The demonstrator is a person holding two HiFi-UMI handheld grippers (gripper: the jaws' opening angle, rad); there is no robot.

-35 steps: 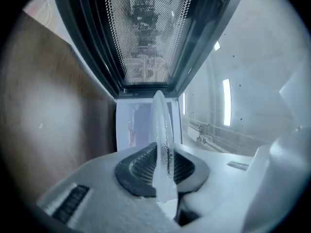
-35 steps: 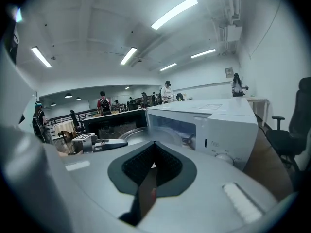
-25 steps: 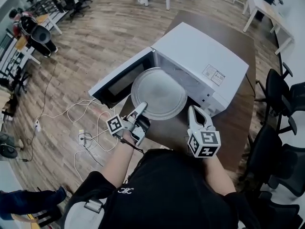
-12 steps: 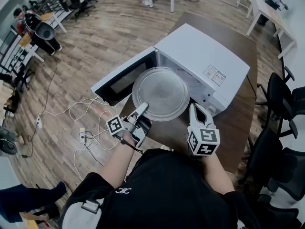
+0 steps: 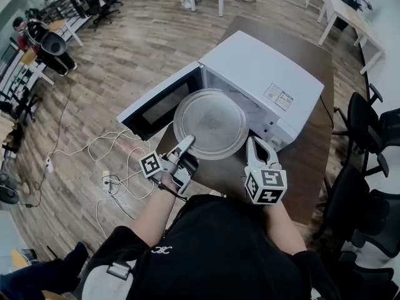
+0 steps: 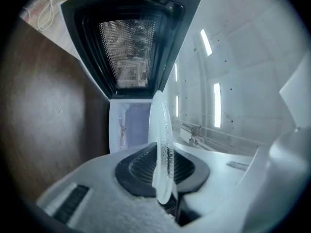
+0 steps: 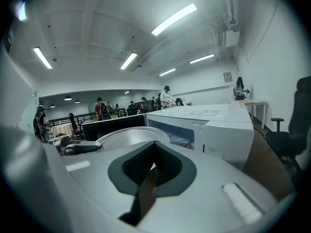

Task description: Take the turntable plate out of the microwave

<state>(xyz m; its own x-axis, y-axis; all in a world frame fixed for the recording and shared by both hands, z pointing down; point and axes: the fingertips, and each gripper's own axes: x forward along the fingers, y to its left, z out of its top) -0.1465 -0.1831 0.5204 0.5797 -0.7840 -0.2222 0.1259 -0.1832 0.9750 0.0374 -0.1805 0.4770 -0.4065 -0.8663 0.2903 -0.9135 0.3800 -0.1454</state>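
The microwave point(image 5: 265, 70) is white and stands on a dark brown worktop point(image 5: 315, 149). Its door point(image 5: 156, 108) is swung wide open to the left of the cavity.

The round glass turntable plate point(image 5: 209, 122) hangs roughly level just in front of the microwave's open mouth. Most of the disc is outside the cavity. Its far rim lies at the mouth, and I cannot tell whether that rim has passed the sill.

The left claw point(image 5: 185, 144) is on the side of the plate away from the microwave, clamped on the plate's near rim. The left gripper view shows the glass edge-on point(image 6: 162, 144), pressed between the two dark pads, with the door's mesh window beyond it.

The right claw point(image 5: 254, 144) hovers in front of the microwave's control-panel corner, just right of the plate and not touching it. The right gripper view shows its jaws drawn together with nothing between them, only a thin sliver of worktop showing past the pads. From there the plate sits left of the microwave's front face.

White cables point(image 5: 94, 149) trail over the wooden floor out beyond the microwave's open door. Black office chairs point(image 5: 369, 120) stand past the opposite side of the microwave, beyond the worktop's edge.
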